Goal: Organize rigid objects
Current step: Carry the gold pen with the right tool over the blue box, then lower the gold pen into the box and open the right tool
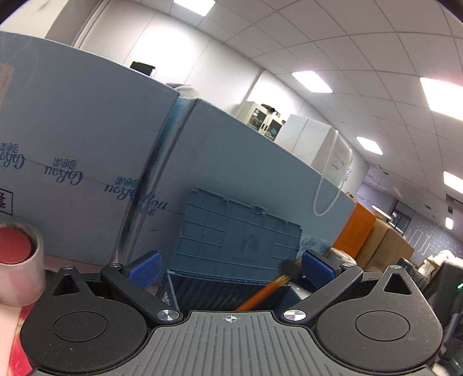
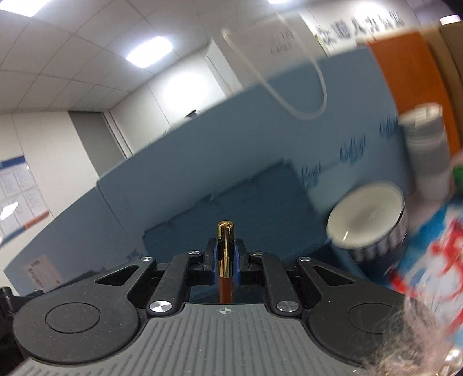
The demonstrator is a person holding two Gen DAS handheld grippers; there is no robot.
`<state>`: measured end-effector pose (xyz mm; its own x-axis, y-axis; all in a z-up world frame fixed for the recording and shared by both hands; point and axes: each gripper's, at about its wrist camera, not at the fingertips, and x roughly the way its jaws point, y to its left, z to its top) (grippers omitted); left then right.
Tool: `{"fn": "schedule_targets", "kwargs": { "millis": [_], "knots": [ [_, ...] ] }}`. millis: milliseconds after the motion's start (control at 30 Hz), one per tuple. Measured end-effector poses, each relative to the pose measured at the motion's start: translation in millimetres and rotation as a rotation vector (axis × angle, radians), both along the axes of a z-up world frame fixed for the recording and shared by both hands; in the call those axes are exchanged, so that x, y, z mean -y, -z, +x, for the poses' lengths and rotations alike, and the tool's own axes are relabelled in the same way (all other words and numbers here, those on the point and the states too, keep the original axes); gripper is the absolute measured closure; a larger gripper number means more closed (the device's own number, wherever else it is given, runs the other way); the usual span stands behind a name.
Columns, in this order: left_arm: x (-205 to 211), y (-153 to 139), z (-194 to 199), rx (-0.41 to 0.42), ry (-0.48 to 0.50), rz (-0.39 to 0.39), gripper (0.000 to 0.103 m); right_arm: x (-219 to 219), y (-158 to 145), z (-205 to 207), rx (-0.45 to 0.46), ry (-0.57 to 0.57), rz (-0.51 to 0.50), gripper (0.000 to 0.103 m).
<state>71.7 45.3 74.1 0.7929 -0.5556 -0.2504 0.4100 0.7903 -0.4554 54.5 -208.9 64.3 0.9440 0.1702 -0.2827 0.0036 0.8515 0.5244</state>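
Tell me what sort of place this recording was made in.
Probably an office or lab workspace: a grid ceiling with panel lights, blue foam boards walling off the work area, and cardboard boxes stacked beyond them.

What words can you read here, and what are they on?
Nothing reads for sure.
Blue board: repeated script logo, upside down, unclear.
White bag: print too small.
Wall sign: big characters, blurred.
Wall posters: too small.
Blue-and-red package: blurred.
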Motion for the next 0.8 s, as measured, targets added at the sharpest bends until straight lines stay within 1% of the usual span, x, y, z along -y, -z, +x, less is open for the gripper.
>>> {"fn": "schedule_targets", "kwargs": {
  "millis": [67,200,233,267,333,433,467,500,533,600,633,733,767,800],
  "knots": [
    [-1,1,2,-0.009,-0.005,0.000,0.000,-7,14,7,-0.046,-0.018,0.055,0.092],
    [-5,2,6,-0.020,-0.013,-0.007,0.000,-20,33,17,-0.111,-0.018,0.061,0.092],
    [-6,2,6,-0.020,-0.012,-0.011,0.000,-21,35,17,-0.117,-0.022,0.056,0.092],
    [-7,2,6,-0.021,-0.010,-0.016,0.000,-25,35,16,-0.103,-0.019,0.028,0.092],
    [-8,1,7,-0.020,-0.009,-0.019,0.000,-29,34,16,-0.108,-0.017,-0.011,0.091],
    [-7,1,7,-0.020,-0.007,-0.018,0.000,-31,32,9,-0.122,-0.007,-0.061,0.087],
    [-7,1,6,-0.020,-0.006,-0.017,0.000,-34,32,7,-0.121,0.000,-0.086,0.080],
    [-7,0,6,-0.019,-0.005,-0.017,0.000,-34,31,7,-0.117,0.011,-0.111,0.071],
    [-7,0,6,-0.018,-0.003,-0.016,0.000,-36,30,3,-0.106,0.031,-0.137,0.066],
    [-6,0,5,-0.016,0.002,-0.011,0.000,-38,29,-4,-0.086,0.065,-0.161,0.042],
    [-6,-1,5,-0.014,0.004,-0.009,0.000,-37,28,-6,-0.080,0.071,-0.161,0.039],
    [-6,-2,5,-0.010,0.011,-0.008,0.000,-37,26,-9,-0.068,0.083,-0.180,0.037],
    [-6,-2,5,-0.009,0.014,-0.007,0.000,-36,25,-11,-0.066,0.092,-0.189,0.034],
    [-6,-3,4,-0.007,0.015,-0.007,0.000,-36,23,-11,-0.061,0.100,-0.193,0.028]
  ]
}}
